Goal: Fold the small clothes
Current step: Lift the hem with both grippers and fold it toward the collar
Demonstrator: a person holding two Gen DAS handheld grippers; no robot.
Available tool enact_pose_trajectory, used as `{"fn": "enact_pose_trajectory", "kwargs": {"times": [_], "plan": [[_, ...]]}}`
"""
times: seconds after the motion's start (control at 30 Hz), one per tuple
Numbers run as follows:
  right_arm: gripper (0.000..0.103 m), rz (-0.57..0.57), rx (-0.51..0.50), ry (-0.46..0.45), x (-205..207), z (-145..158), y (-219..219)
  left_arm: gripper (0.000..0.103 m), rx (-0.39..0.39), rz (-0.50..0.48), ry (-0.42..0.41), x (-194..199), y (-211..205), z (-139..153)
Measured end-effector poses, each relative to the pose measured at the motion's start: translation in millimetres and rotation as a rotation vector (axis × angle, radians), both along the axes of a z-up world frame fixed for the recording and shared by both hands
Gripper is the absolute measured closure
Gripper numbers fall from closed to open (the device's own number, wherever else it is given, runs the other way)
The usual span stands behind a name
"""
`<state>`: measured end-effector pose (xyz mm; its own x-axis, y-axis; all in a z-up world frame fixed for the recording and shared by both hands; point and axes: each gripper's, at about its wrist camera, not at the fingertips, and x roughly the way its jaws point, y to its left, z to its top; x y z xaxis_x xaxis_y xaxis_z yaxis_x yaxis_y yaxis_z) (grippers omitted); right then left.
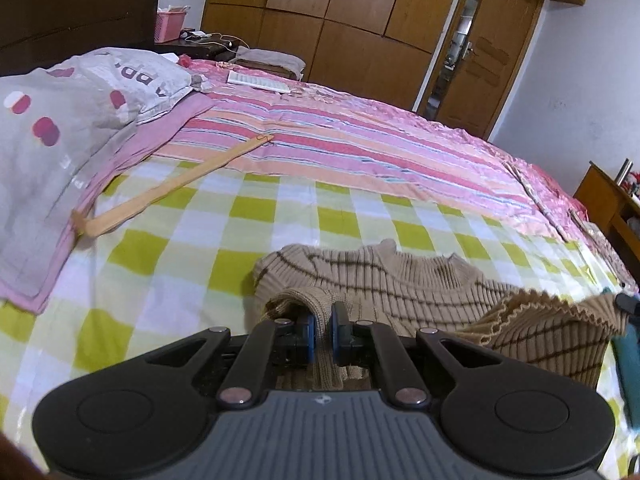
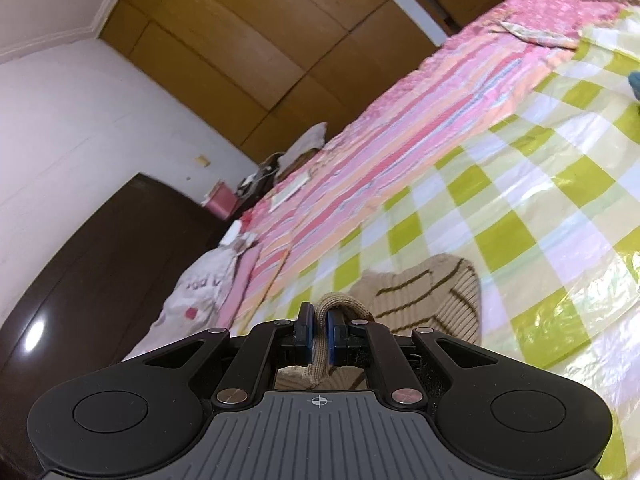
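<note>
A small beige ribbed sweater (image 1: pixel 400 284) with thin brown stripes lies on the green-checked sheet (image 1: pixel 280 208) of the bed. My left gripper (image 1: pixel 322 320) is shut on a fold of the sweater's knit edge, which passes between the blue pads. The hem at the right (image 1: pixel 552 320) is lifted and ruffled. In the right wrist view my right gripper (image 2: pixel 319 324) is shut on another beige knit fold, with the rest of the sweater (image 2: pixel 432 296) lying just beyond it on the sheet.
A grey pillow (image 1: pixel 60 132) sits at the left with a long wooden stick (image 1: pixel 176 184) beside it. A pink striped cover (image 1: pixel 360 148) spans the far bed. A white keyboard-like object (image 1: pixel 260 81) lies far back. Wardrobes (image 1: pixel 340 20) and a door stand behind.
</note>
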<state>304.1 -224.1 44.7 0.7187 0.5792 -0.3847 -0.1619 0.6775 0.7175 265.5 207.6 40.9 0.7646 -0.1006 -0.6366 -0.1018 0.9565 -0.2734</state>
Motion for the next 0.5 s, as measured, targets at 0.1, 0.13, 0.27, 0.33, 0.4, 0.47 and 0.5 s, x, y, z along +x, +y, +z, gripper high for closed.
{"fn": "enact_pose_trajectory", "kwargs": {"times": [0.1,0.13,0.27,0.33,0.4,0.47,0.5], "plan": [[0.096,-0.031,0.012,0.027,13,-11,-4,0.088,-0.025,0.006,-0.008,15,0,-3],[0.096,-0.04,0.017,0.038,18,-14,-6,0.088,-0.028,0.011,-0.005,20,0,-4],[0.096,-0.061,0.023,0.077,35,-28,-6,0.088,-0.04,0.039,0.004,35,3,-14],[0.096,-0.072,0.012,0.09,43,-34,-4,0.087,-0.041,0.062,0.012,40,5,-20],[0.096,-0.079,-0.008,0.098,51,-38,-1,0.087,-0.054,0.079,0.022,45,8,-26],[0.096,-0.092,-0.014,0.108,58,-41,1,0.087,-0.045,0.092,0.019,47,9,-29],[0.096,-0.097,-0.019,0.108,59,-43,2,0.087,-0.043,0.094,0.017,48,10,-30]]}}
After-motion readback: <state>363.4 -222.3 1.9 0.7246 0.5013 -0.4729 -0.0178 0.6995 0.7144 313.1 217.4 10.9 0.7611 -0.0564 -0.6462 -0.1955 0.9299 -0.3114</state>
